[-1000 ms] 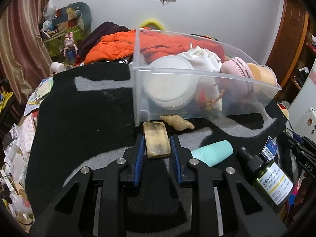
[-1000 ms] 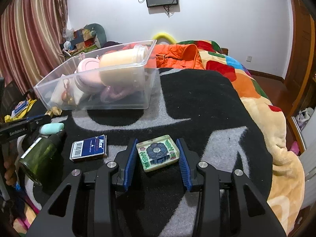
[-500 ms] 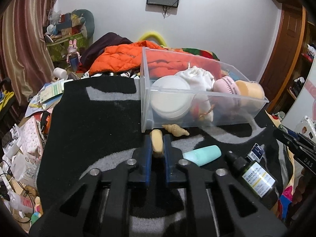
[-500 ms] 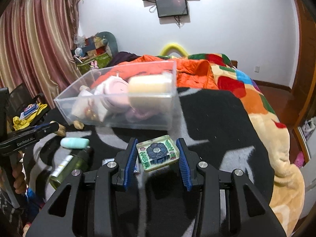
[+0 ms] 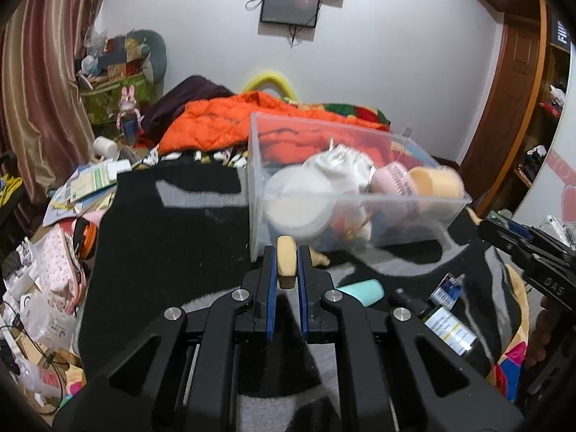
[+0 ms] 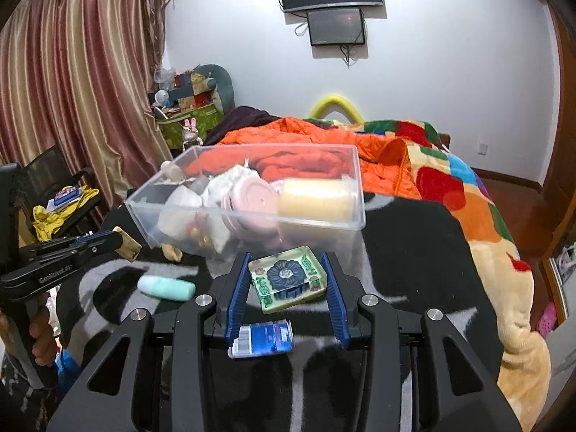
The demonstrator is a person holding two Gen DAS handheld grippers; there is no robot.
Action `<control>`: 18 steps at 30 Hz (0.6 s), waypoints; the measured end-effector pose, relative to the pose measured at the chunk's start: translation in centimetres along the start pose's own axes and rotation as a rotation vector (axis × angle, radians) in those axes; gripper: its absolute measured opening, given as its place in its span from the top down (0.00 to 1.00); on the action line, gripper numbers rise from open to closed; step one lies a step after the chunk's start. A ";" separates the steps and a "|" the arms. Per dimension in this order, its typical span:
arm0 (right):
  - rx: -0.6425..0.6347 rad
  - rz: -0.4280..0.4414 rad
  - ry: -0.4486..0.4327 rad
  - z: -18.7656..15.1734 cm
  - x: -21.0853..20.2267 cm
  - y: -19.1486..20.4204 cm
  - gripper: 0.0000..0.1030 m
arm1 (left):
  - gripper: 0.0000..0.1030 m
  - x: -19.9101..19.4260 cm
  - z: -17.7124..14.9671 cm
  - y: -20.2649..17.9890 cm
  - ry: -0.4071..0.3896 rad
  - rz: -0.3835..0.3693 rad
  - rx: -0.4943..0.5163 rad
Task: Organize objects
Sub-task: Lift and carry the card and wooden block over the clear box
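Your left hand-held gripper [image 5: 287, 264] pinches a tan block [image 5: 286, 260] at the clear bin's [image 5: 360, 203] 6 o'clock, while your right hand-held gripper [image 6: 288, 280] clasps a flower tile [image 6: 287, 278] nearby.

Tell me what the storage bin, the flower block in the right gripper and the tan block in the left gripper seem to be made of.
Storage bin: clear rigid plastic, glossy; its contents show through the walls.
Flower block: probably cast resin or glass; a dark flower and green leaves sit embedded in a translucent, shiny slab.
Tan block: unclear; matte, mottled yellowish surface suggests wood, soap or stone.
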State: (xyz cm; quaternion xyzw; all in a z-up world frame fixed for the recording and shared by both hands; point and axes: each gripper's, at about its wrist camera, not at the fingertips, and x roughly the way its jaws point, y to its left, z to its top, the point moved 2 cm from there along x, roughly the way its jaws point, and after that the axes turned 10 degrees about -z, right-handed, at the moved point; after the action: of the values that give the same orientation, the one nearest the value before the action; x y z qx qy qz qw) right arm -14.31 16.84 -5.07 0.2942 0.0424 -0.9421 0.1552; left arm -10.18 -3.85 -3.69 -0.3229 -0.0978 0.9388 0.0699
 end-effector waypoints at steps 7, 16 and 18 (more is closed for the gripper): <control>-0.025 0.020 -0.049 2.5 0.2 1.2 0.65 | 0.91 -0.4 2.4 -1.2 -0.037 -0.032 0.041; -0.085 0.092 -0.070 5.6 2.5 4.9 0.65 | 0.91 0.9 5.1 -0.8 -0.055 -0.036 0.050; -0.100 0.107 -0.061 5.9 3.2 5.6 0.65 | 0.91 1.2 5.2 -0.6 -0.055 -0.040 0.047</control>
State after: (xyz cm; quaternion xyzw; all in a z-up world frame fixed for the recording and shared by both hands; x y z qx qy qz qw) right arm -18.24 9.61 -1.96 0.2591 0.0689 -0.9377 0.2210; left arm -14.29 -3.76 -0.18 -0.2930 -0.0838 0.9478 0.0935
